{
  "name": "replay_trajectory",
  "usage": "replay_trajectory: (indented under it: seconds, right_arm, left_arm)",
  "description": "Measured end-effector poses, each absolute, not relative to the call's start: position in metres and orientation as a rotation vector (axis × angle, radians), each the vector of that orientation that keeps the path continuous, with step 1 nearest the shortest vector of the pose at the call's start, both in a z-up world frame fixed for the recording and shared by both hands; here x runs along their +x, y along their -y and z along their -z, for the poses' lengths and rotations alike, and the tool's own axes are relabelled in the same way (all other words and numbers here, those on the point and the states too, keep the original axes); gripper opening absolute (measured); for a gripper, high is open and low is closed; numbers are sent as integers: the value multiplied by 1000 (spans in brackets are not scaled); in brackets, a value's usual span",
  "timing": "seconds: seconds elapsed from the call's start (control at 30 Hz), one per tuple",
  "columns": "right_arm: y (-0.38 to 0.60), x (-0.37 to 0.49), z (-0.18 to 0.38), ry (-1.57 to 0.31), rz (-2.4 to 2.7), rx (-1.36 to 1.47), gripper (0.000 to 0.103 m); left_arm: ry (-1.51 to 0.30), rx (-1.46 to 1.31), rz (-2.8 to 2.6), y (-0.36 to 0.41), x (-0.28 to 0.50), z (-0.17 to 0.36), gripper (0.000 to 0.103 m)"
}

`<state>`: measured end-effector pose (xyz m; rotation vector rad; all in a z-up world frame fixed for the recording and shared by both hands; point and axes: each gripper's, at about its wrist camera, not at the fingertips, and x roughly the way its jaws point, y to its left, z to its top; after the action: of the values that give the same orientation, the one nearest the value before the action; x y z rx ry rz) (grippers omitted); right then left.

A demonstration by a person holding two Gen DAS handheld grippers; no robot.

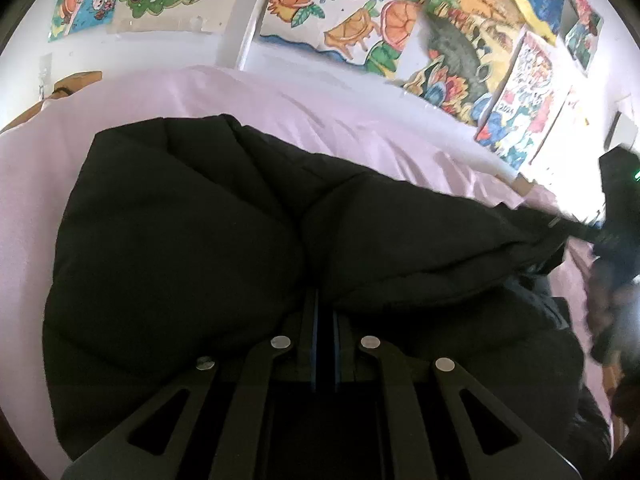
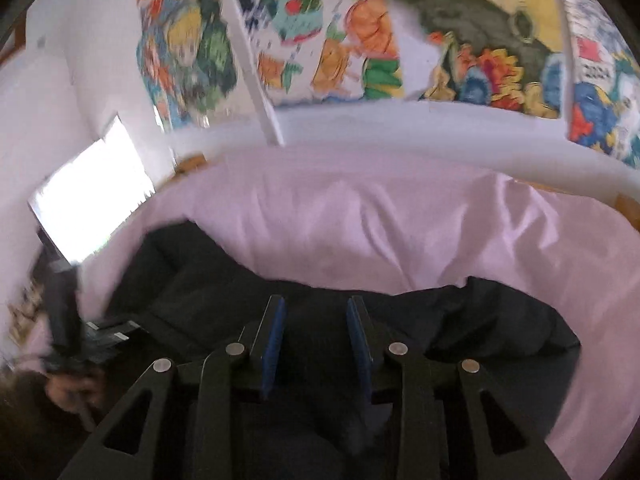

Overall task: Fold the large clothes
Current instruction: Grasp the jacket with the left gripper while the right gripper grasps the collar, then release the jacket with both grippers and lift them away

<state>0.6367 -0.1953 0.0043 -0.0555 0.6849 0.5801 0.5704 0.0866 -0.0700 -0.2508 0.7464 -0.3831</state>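
Note:
A large black padded jacket (image 1: 192, 232) lies on a pale pink bedsheet (image 1: 320, 112). My left gripper (image 1: 325, 308) is shut on a fold of the jacket, its blue pads pressed close with dark fabric bunched over the tips. In the right wrist view the jacket (image 2: 500, 320) spreads below and beside my right gripper (image 2: 316, 312), which is open, blue pads apart, just above the fabric and holding nothing. The other gripper and hand show blurred at the left edge of the right wrist view (image 2: 68, 320) and at the right edge of the left wrist view (image 1: 616, 216).
The pink sheet (image 2: 360, 220) covers the bed up to a white rail (image 2: 400, 128) along the wall. Colourful drawings (image 1: 360, 20) hang on the white wall behind. A bright window (image 2: 92, 196) is at the left. A brown bag (image 1: 76, 84) sits at the far left.

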Motion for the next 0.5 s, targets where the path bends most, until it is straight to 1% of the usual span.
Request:
replay_trajectory:
  seconds: [0.1,0.13,0.17,0.2,0.23,0.27,0.3,0.37,0.5]
  right_arm:
    - [186,631,24,-712,-556,-134,31]
    - [187,627,30,-705,-548,-149,31]
    - [190,623,35,-699,-546,-152,31]
    - [193,619,38,-693,-544,-151,31]
    - [195,617,39,-688,-541,-151,31]
    - [197,614,40,-680,-536,-156,31]
    - [198,611,41,-672,-531,-163,31]
    - [197,605,43,-657,-517,-181,31]
    - [191,598,45,-630,-478,-234,31]
  left_arm:
    - [-743,-236,405,-92,557,59,10]
    - [-730,-226,412,-94,550,55,16]
    - [-706,-222,422,-96,541,49,27]
    - [-674,-221,428,-98,532,44,35]
    - [-631,-227,431,-101,522,37,52]
    - [-584,-235,435,-102,514,31,64]
    - [-550,-238,431,-102,510,26,66]
    - [-545,-224,393,-95,517,16,66]
    - [-666,-149,277,-66,559,15,66]
